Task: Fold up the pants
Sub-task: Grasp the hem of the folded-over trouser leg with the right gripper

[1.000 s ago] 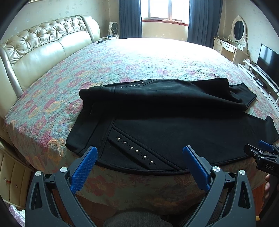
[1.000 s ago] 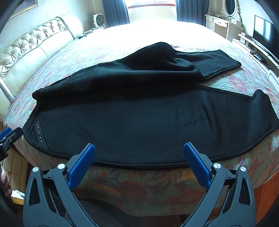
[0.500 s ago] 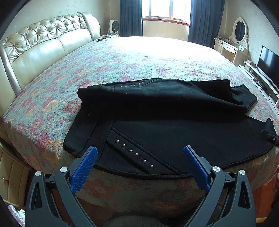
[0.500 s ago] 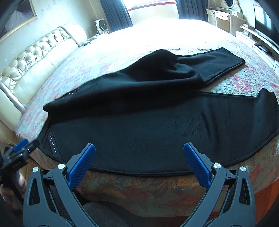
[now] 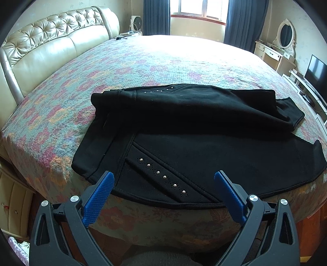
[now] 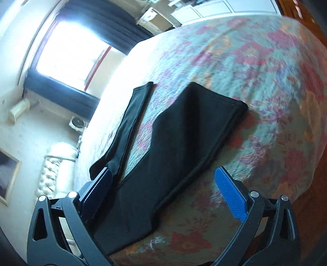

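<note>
Black fleece pants with small metal studs (image 5: 194,131) lay across the near part of a floral quilted bedspread (image 5: 163,61), waistband toward the cream tufted leather headboard (image 5: 51,41) and legs running to the right. Only the left wrist view showed this whole layout: the far leg was bunched and draped over the near one, a studded pocket strip (image 5: 161,175) sat close to the bed's front edge, and the garment's near hem hung slightly over that edge. The right wrist view, tilted sharply and blurred, showed just the leg ends: the two cuffs lay apart on the bedspread (image 6: 265,71) with a strip of quilt between them, the nearer leg (image 6: 184,143) reaching down between the fingers.

The left gripper (image 5: 163,181) hovered just short of the waist area, its blue-padded fingers (image 5: 98,196) spread wide and holding nothing. The right gripper (image 6: 163,182) likewise stood wide apart and empty, above the near leg.

Beyond the bed stood a bright window with dark blue curtains (image 5: 196,12), a white vanity with an oval mirror (image 5: 284,38) and a dark flat television (image 5: 315,70) at the right. Nothing lay on the pants or between them and either gripper. Most of the bedspread behind the garment was bare.
</note>
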`<state>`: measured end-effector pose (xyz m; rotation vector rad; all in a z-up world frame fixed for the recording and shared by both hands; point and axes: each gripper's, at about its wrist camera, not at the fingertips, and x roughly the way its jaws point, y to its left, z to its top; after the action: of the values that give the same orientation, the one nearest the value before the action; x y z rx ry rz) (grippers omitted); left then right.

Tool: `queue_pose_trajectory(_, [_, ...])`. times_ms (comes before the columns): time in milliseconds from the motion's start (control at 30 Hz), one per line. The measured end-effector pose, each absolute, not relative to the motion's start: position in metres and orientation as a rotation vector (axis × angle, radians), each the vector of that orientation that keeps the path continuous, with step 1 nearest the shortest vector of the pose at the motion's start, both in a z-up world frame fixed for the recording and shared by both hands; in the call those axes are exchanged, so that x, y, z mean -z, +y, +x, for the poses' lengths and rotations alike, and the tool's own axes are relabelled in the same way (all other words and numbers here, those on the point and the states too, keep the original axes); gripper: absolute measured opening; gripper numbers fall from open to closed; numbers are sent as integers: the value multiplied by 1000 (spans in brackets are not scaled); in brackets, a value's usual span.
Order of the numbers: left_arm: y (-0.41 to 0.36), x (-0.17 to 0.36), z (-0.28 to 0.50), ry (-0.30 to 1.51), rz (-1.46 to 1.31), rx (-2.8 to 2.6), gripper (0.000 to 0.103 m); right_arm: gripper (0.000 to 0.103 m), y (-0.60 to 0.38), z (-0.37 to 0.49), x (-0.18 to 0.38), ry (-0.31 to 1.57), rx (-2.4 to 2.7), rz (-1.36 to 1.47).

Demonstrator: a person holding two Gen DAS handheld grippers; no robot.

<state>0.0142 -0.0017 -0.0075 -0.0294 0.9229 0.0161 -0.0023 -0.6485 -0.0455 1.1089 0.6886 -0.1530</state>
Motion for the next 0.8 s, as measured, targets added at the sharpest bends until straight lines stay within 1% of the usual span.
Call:
queue_pose_trajectory(133, [0,10,15,937,-38,-11,97,101,-676,-11,73,632,149,1234])
queue_pose_trajectory(300, [1,12,16,948,-36,-12,97,101,-694,2,79,583,158,1211])
queue_pose_trajectory(367, [1,12,16,948,-34,-13,97,101,-700,9,89,609,196,1245])
queue_pose_trajectory(433, [1,13,17,950,-32,-14,97,98,-700,17,95,591,209,1272])
queue_pose_trajectory(467, [1,14,17,953,-32,-15,97,89,-700,20,96,586,222,1272])
queue_pose_trajectory(500, [1,15,18,958,-34,-14,97,63,-701,22,98,592,238,1270])
queue_pose_trajectory(533, [1,15,18,967,-39,-11,97,48,-703,28,103,605,247,1276])
queue_pose_trajectory(567, [1,16,19,976,-47,-6,97,27,-704,33,109,627,249,1294])
queue_pose_trajectory(600, [2,17,19,984,-54,-2,97,15,-705,36,115,647,246,1312])
queue_pose_trajectory(667, [4,18,19,991,-62,1,97,6,-707,35,117,649,256,1306])
queue_pose_trajectory(800, [6,16,19,980,-61,-2,97,5,-721,10,102,618,365,1172])
